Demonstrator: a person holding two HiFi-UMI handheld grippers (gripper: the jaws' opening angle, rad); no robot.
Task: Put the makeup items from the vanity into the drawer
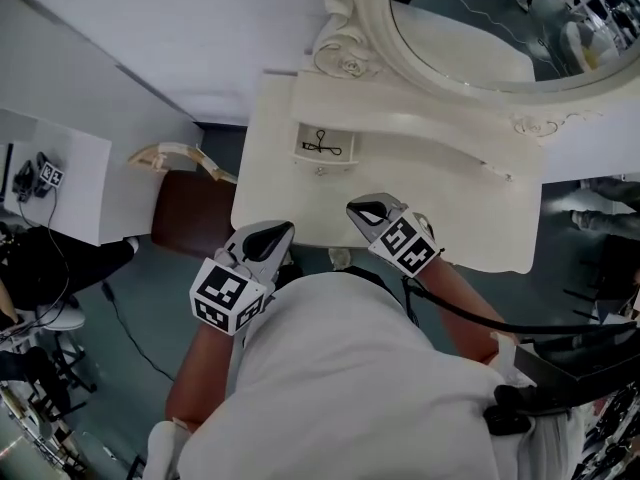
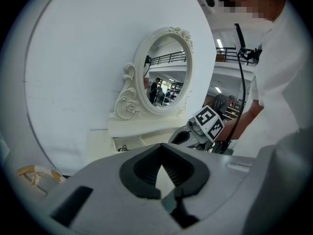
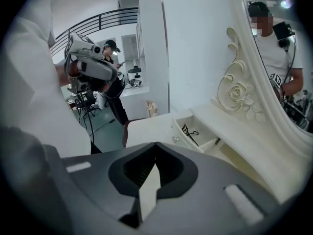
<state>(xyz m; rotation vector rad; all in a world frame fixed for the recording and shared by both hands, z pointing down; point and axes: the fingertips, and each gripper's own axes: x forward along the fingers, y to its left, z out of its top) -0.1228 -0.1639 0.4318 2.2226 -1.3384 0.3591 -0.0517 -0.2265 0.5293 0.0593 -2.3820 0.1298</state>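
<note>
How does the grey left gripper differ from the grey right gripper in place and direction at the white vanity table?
Place: the grey left gripper is at the white vanity table's front edge; the grey right gripper reaches further over its top.
Direction: the left gripper points forward-right, the right gripper forward-left, so they converge.
Shared: both are shut on nothing, and each carries a black-and-white marker cube.

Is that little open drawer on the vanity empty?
No, the head view shows a black scissor-shaped tool lying inside the drawer.
</note>
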